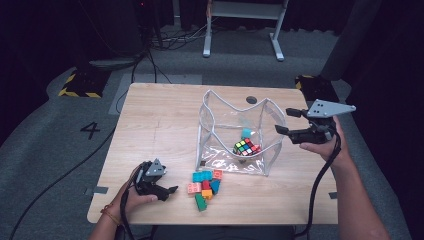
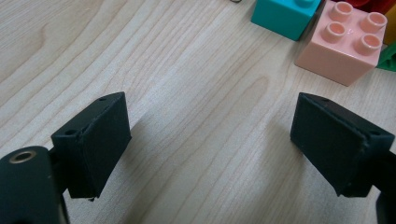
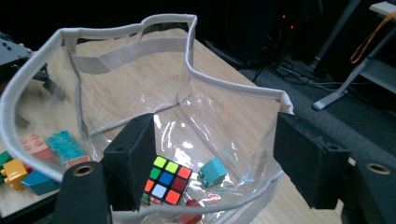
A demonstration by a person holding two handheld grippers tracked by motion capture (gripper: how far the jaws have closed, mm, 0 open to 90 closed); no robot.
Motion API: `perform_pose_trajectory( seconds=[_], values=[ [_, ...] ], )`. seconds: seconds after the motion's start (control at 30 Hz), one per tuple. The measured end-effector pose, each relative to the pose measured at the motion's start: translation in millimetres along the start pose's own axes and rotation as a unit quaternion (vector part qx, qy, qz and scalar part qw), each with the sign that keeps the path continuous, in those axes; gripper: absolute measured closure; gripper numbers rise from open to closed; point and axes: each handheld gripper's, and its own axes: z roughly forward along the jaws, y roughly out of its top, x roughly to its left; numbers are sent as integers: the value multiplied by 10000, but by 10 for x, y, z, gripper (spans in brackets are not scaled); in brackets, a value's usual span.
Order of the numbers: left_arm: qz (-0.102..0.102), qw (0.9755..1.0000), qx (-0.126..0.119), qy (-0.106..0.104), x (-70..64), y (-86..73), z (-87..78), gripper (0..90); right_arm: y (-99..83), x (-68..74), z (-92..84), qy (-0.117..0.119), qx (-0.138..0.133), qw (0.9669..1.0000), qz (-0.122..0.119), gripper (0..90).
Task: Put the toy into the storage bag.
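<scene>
A: The bag (image 1: 235,135) stands open in the middle of the table (image 1: 150,120), a clear one with a grey rim, and from above you can see a puzzle cube (image 1: 246,147) and a teal block (image 1: 246,133) already lying in it. The loose blocks (image 1: 205,186) sit in a heap just in front of it, near the person's side.

B: Why is the right gripper (image 1: 286,121) up at the bag's edge?

A: It hovers beside the right wall of the bag with its jaws well apart and nothing between them. My guess is it is placed there to steady the rim or has let something go into the bag.

B: And the left gripper (image 1: 167,191)?

A: It is low on the table, just left of the heap, probably lined up for the next block. In the left gripper view its jaws stand wide over bare wood, gripping nothing, with a pink block (image 2: 345,42) and a teal one (image 2: 285,16) just ahead to the right.

B: The right gripper view?

A: It looks down into the bag (image 3: 140,51) past its own spread, empty jaws. The rim sags toward the camera; the cube (image 3: 166,179) and the teal block (image 3: 212,171) rest on the bottom, apart from each other.
</scene>
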Motion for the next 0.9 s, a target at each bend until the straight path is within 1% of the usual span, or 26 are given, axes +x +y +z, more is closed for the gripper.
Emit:
perform_pose_trajectory(
  seconds=[0.13,0.2,0.3,0.33,0.4,0.47,0.5,0.53,0.57,0.6,0.73,0.8,0.83,0.9],
  values=[
    [1,10000,1,-1,0,0,0,122,-75,41,-116,-9,-106,9999,-22,296],
    [1,10000,0,-2,0,0,0,122,-135,63,-150,-14,-128,9999,33,296],
    [1,10000,2,-1,0,0,0,122,-224,112,-186,-47,-84,10000,-23,292],
    [1,10000,1,-2,0,0,0,122,-252,133,-194,-27,-92,10000,-23,292],
    [1,10000,1,-1,0,0,0,122,-306,169,-216,-73,-91,9999,-23,291],
    [0,10000,0,-1,0,0,0,122,-365,196,-236,-7,-96,10000,-7,298],
    [0,10000,0,-2,0,0,0,122,-395,214,-242,4,-89,10000,-24,326],
    [0,10000,1,-3,0,0,0,122,-429,234,-247,53,-74,10000,-24,352],
    [0,10000,0,-2,0,0,0,122,-465,255,-248,121,-48,9999,8,360],
    [1,10000,1,-2,0,0,0,122,-504,273,-243,186,-41,9998,-21,370],
    [2,10000,1,-2,1,0,0,122,-680,381,-217,316,80,9995,12,374],
    [1,10000,1,-2,0,0,0,122,-776,423,-195,356,87,9993,63,374],
    [0,10000,1,-2,0,0,0,122,-823,443,-185,390,68,9991,130,374],
    [1,10000,0,-1,0,0,0,122,-913,484,-153,511,19,9984,243,374]
  ],
)
